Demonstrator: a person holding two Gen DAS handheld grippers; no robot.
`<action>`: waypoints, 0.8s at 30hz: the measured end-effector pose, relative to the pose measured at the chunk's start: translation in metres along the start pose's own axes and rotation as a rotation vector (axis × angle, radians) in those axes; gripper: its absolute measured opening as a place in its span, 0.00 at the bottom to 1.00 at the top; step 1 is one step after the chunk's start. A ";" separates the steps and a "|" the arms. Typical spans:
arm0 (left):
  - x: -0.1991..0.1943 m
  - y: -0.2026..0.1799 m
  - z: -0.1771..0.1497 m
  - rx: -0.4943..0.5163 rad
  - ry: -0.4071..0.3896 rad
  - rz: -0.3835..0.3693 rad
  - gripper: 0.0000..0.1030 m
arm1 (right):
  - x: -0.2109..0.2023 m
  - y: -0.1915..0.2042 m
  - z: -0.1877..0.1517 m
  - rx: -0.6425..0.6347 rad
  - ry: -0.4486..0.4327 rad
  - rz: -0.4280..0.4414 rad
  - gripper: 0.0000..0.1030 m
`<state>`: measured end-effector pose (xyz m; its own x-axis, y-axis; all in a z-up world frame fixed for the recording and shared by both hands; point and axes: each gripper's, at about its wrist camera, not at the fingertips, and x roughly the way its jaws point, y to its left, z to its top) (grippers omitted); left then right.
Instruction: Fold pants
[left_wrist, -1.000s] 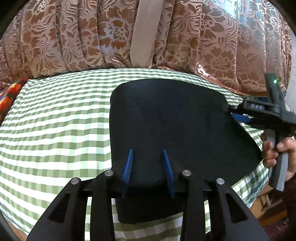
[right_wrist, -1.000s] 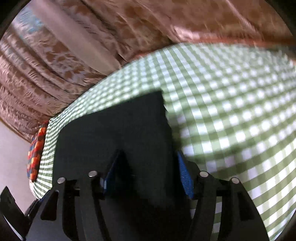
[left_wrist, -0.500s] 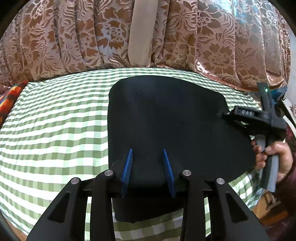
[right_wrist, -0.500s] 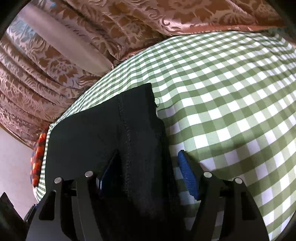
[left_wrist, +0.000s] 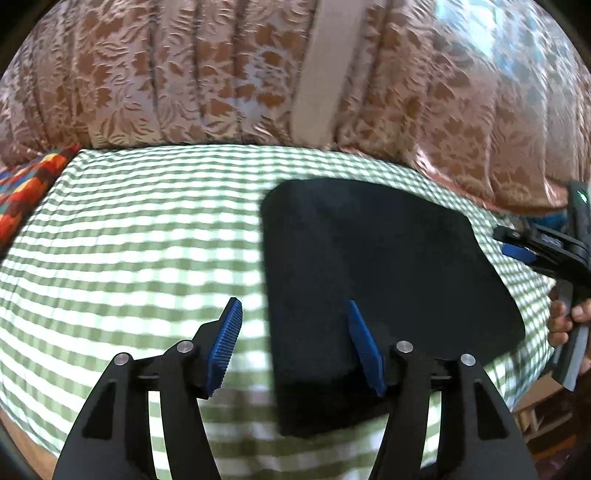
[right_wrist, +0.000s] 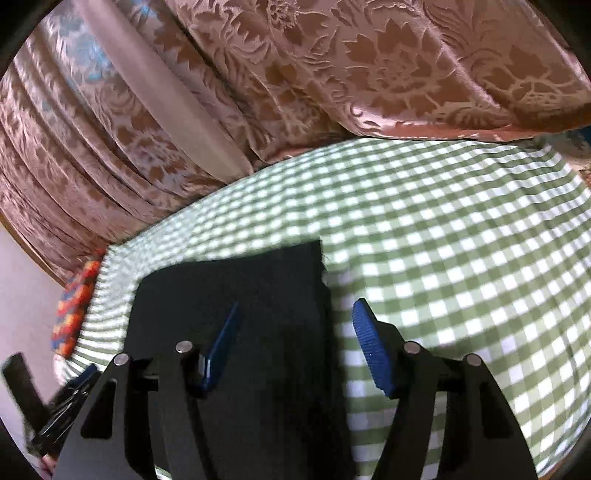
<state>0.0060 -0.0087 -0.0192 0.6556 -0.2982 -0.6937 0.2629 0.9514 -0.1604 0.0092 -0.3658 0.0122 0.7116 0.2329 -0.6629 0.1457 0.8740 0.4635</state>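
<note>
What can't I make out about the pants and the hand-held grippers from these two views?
- Pants, left wrist view: the fold layers are lost in flat black and motion blur.
- Pants' near edge, right wrist view: hidden behind the right hand-held gripper.
- Left hand-held gripper, right wrist view: cut off by the frame's edge, blurred.
- Checked cloth: what lies under it is covered.

Left wrist view: the pants (left_wrist: 384, 277) are a flat black shape with no seam or fold line readable, and their near edge lies partly behind the left gripper (left_wrist: 293, 345). The right gripper (left_wrist: 524, 245) is cut by the picture's right edge; only some fingers of the hand (left_wrist: 565, 321) show. The checked cloth (left_wrist: 147, 236) is smeared by blur.

Right wrist view: the right gripper (right_wrist: 295, 347) hides the pants' near edge. A colourful cloth (right_wrist: 74, 306) at the bed's far left corner is blurred, its pattern unreadable.
</note>
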 end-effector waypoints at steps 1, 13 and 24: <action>0.000 0.011 0.008 -0.035 -0.001 -0.009 0.57 | 0.005 -0.003 0.005 0.031 0.015 0.029 0.61; 0.064 0.103 0.061 -0.391 0.105 -0.292 0.57 | 0.045 -0.011 0.009 0.085 0.103 0.027 0.61; 0.150 0.091 0.078 -0.464 0.273 -0.544 0.61 | 0.060 -0.016 -0.004 0.054 0.160 0.032 0.61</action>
<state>0.1835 0.0270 -0.0824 0.3045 -0.7615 -0.5722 0.1349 0.6292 -0.7655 0.0470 -0.3645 -0.0374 0.5985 0.3286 -0.7306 0.1647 0.8420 0.5137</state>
